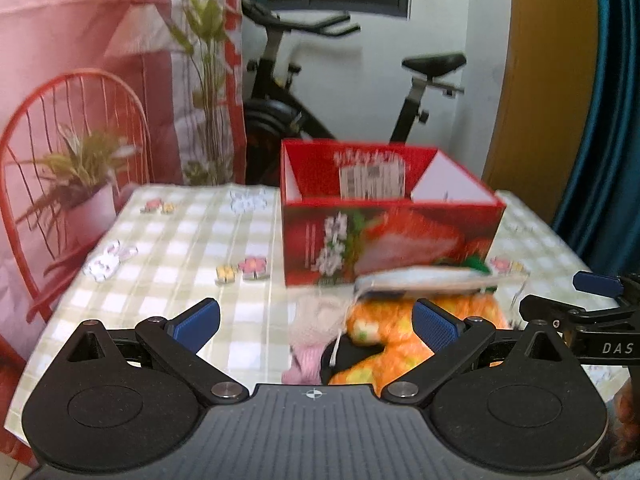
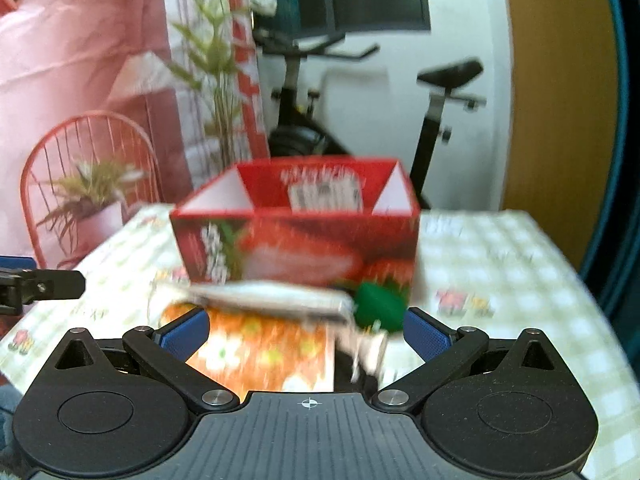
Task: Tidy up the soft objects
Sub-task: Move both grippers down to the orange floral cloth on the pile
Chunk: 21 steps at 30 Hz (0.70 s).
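An orange flowered soft toy (image 1: pixel 384 332) (image 2: pixel 260 352) lies on the checked tablecloth in front of a red strawberry-printed box (image 1: pixel 384 240) (image 2: pixel 296 240), whose top is open. A pale pink knitted toy (image 1: pixel 312 332) lies to its left. A grey-white flat packet (image 1: pixel 420 280) (image 2: pixel 264 296) rests over the orange toy, with a green piece (image 2: pixel 376 304) at its right end. My left gripper (image 1: pixel 316 324) is open above the pink toy, holding nothing. My right gripper (image 2: pixel 306 332) is open around the orange toy and packet, not touching them. Both views are blurred.
Small flower and rabbit shaped pieces (image 1: pixel 244 270) (image 1: pixel 108 260) lie on the tablecloth (image 1: pixel 180 248) left of the box. A red wire chair (image 1: pixel 48 120) with a potted plant (image 1: pixel 84 184) stands at the left. An exercise bike (image 1: pixel 340 92) stands behind the table.
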Motion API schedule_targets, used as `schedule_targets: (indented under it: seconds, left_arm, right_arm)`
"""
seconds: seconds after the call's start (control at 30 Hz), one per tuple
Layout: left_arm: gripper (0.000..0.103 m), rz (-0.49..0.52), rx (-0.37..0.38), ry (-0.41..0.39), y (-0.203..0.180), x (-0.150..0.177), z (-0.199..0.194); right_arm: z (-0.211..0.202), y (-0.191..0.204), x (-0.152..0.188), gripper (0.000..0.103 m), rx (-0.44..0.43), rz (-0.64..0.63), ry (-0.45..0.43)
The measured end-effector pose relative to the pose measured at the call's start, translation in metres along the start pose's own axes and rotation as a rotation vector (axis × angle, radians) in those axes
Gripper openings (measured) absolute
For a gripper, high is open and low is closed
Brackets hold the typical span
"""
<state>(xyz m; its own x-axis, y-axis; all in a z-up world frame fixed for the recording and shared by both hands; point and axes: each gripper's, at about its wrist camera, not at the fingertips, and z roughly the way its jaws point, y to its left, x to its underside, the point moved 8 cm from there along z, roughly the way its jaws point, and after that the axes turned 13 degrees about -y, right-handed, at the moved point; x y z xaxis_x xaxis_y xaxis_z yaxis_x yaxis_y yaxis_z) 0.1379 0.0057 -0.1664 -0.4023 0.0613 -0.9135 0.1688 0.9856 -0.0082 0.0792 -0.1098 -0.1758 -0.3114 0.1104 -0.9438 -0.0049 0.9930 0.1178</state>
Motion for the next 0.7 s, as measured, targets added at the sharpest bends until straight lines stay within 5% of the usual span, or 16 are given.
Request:
schedule_targets:
  seconds: [0.33, 0.47, 0.7]
  left_arm:
    - [0.076, -0.134, 0.103, 0.178, 0.008, 0.050, 0.027]
    - [0.073, -0.157, 0.150, 0.202, 0.001, 0.061, 0.027]
    - [0.072, -0.194, 0.185, 0.288, -0.009, 0.081, 0.046]
  right_arm:
    - [0.016, 0.010, 0.042, 0.079, -0.081, -0.005, 0.124]
    - [0.019, 0.005, 0.051, 0.070, -0.098, 0.039, 0.160]
    - [0.026, 0.006, 0.062, 0.070, -0.124, 0.067, 0.205]
